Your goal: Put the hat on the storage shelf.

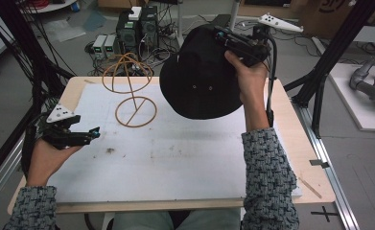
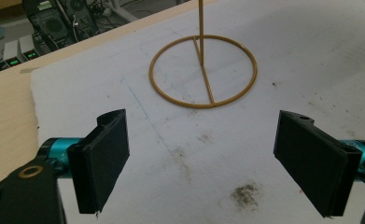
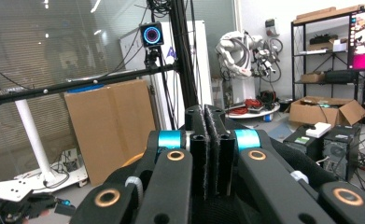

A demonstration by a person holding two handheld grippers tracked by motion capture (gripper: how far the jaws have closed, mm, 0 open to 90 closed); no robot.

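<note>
aloft, right gripper (image 1: 223, 40) clamps black hat (image 1: 199, 76)'s edge; left gripper (image 2: 201, 158) gapes wide.

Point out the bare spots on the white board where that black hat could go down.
The board's near half is bare between the left gripper and the person's right sleeve, apart from a small dark smudge. Its far left is crowded by the gold wire hat stand. The right gripper holds the black hat raised above the far right.

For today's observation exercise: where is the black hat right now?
In the high view the black hat hangs above the table's far right, held by the right claw, just right of the gold wire hat stand.
</note>
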